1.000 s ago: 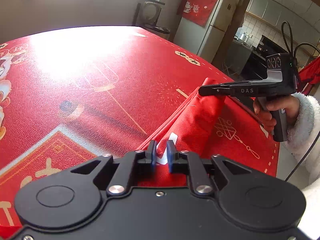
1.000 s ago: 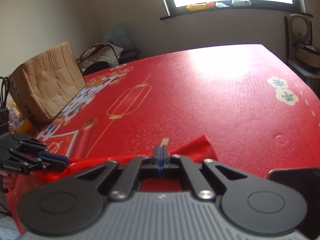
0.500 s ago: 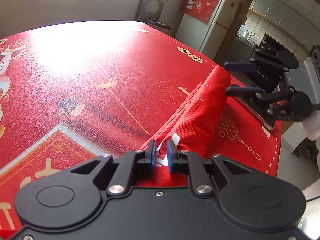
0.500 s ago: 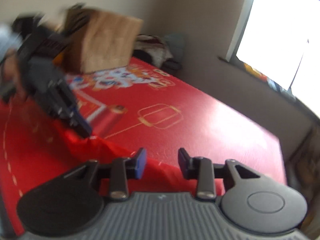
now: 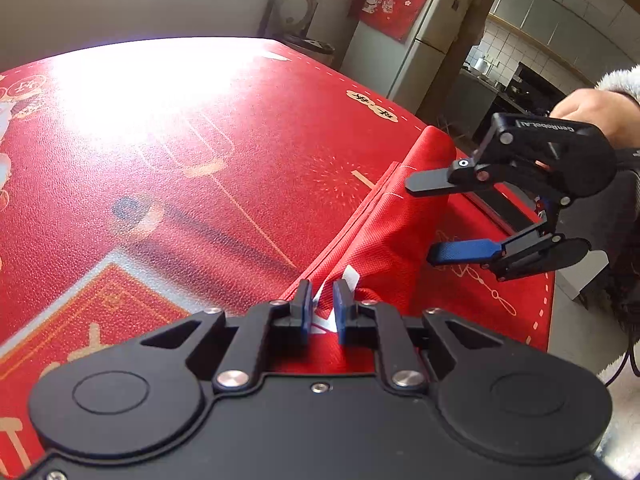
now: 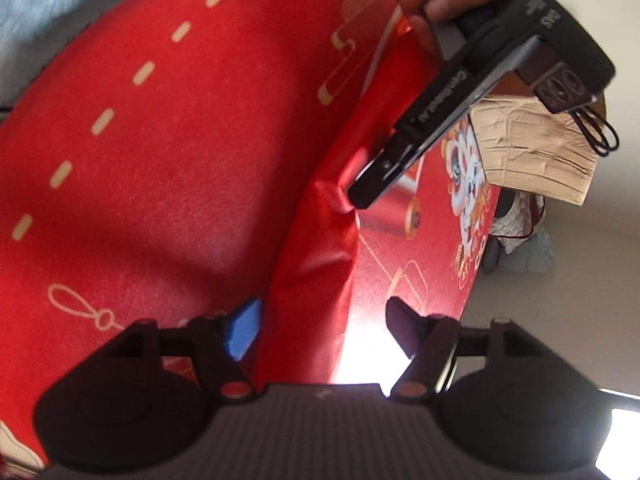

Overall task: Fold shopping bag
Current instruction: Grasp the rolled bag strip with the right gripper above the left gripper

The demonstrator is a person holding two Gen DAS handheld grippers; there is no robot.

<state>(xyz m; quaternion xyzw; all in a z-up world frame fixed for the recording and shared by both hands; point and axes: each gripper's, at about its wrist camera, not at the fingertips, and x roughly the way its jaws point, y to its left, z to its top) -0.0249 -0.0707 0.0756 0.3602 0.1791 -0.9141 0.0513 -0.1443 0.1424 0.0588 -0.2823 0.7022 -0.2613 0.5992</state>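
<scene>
Sunlight from a window glares across a desk point(image 5: 168, 128) under a red cloth printed with gold lanterns and cartoon figures; a fridge point(image 5: 420, 40) with a red hanging stands behind it, a kitchen shows beyond, and a cardboard box point(image 6: 536, 148) sits at the desk's far side in the right wrist view. On the cloth near the desk's edge lies the bag point(image 5: 384, 236), red like the cloth, gathered into a long narrow strip with a doubled seam along one side. The left gripper point(image 5: 322, 308) has its jaws narrow, pinched on one end of the bag by a small white tag. The right gripper point(image 5: 424, 220), held in a hand point(image 5: 592, 108) with a fluffy white sleeve, is at the other end, rolled so that one finger is above the other; its jaws are opening, and the right wrist view shows the strip running up between the fingers without either pad pressing on it. As I judge it, the lengthwise folds are made and the step in hand is a regrip of the free end. The next move would call for closing on that end squarely and carrying it over toward the pinched end, keeping the layers stacked so that the strip does not spring open.
</scene>
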